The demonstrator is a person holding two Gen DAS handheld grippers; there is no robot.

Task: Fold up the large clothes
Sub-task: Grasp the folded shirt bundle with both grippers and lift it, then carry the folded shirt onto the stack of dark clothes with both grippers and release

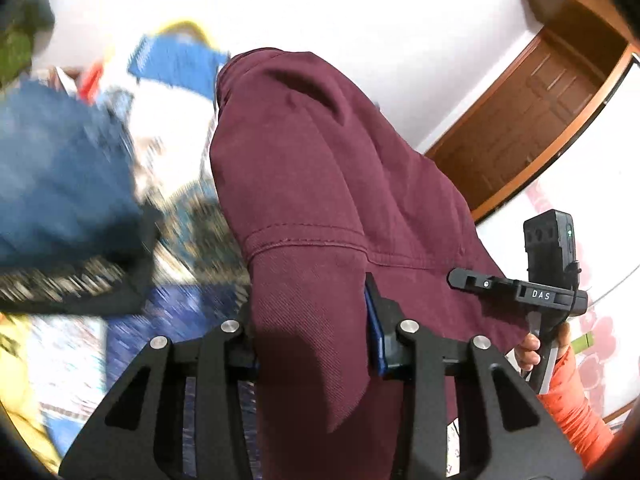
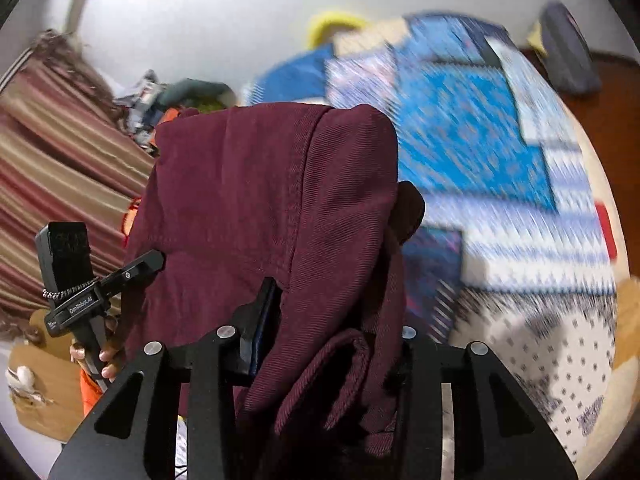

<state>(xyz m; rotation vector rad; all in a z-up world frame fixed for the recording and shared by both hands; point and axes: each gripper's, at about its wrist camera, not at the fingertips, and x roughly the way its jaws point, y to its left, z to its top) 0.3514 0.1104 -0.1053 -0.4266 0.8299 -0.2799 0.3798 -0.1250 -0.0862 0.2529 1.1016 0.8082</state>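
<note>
A maroon garment (image 1: 320, 184) hangs lifted in the air between my two grippers. My left gripper (image 1: 312, 328) is shut on a fold of it; its right finger's blue pad (image 1: 376, 332) presses the cloth. In the right wrist view the same maroon garment (image 2: 264, 200) drapes over my right gripper (image 2: 324, 320), which is shut on a bunched edge; the left finger (image 2: 260, 320) shows, the right finger is hidden by cloth. Each view shows the other gripper, at the right of the left wrist view (image 1: 532, 292) and at the left of the right wrist view (image 2: 92, 288).
A blue patterned bedspread (image 2: 480, 128) lies below, blurred. Blue cloth (image 1: 60, 184) is piled at the left. A wooden door (image 1: 532, 120) stands to the right, striped curtains (image 2: 48, 184) to the left. An orange-sleeved arm (image 1: 576, 412) holds the right gripper.
</note>
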